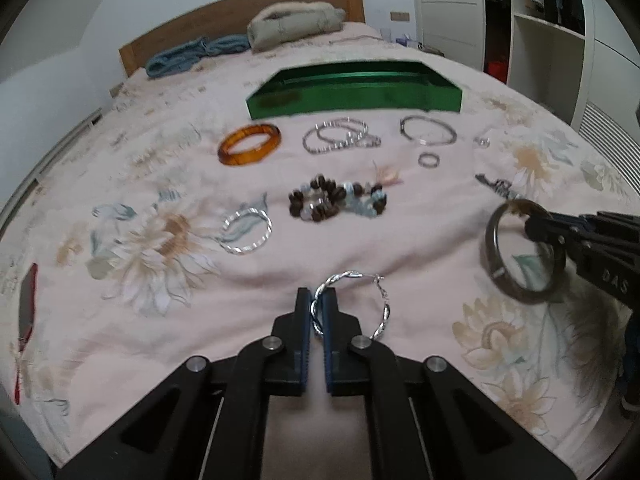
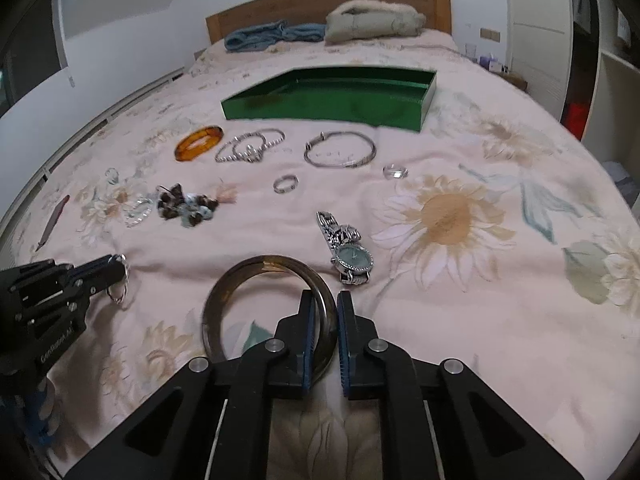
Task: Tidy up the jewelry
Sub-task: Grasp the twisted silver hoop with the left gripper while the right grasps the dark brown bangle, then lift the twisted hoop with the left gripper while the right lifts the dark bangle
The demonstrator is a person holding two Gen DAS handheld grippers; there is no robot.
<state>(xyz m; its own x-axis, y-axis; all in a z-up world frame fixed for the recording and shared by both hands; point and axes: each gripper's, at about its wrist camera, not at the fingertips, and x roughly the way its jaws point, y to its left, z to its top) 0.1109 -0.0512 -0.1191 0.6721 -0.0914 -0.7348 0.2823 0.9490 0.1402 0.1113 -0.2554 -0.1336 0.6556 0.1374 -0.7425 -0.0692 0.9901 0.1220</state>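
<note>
Left wrist view first: my left claw [image 1: 319, 304] was pinching a twisted silver hoop earring [image 1: 352, 306] by its rim, just above the bedspread [image 1: 120, 320], well on the near side of the green tray [image 1: 352, 98]. That hoop looked thin and light, so I'd guess it bends or twists out of the pads easily; gripping across the twisted wire, away from the little clasp end, seemed the safest spot. Between me and the tray lay an amber bangle [image 1: 249, 145], a beaded bracelet [image 1: 338, 200] and another silver hoop [image 1: 247, 231].

Right wrist view: my right claw [image 2: 325, 304] was closed on a dark bangle [image 2: 268, 312], pads clamped across its band on the side farthest from the left claw. It read as stiff, smooth and probably glassy, so slippery and chippable if dropped; a square pinch across the band felt right. A wristwatch [image 2: 348, 250] lay just beyond it toward the tray, with a silver bracelet [image 2: 340, 150] and a small ring [image 2: 286, 183] nearer the tray. The tray itself looked empty from here.
</note>
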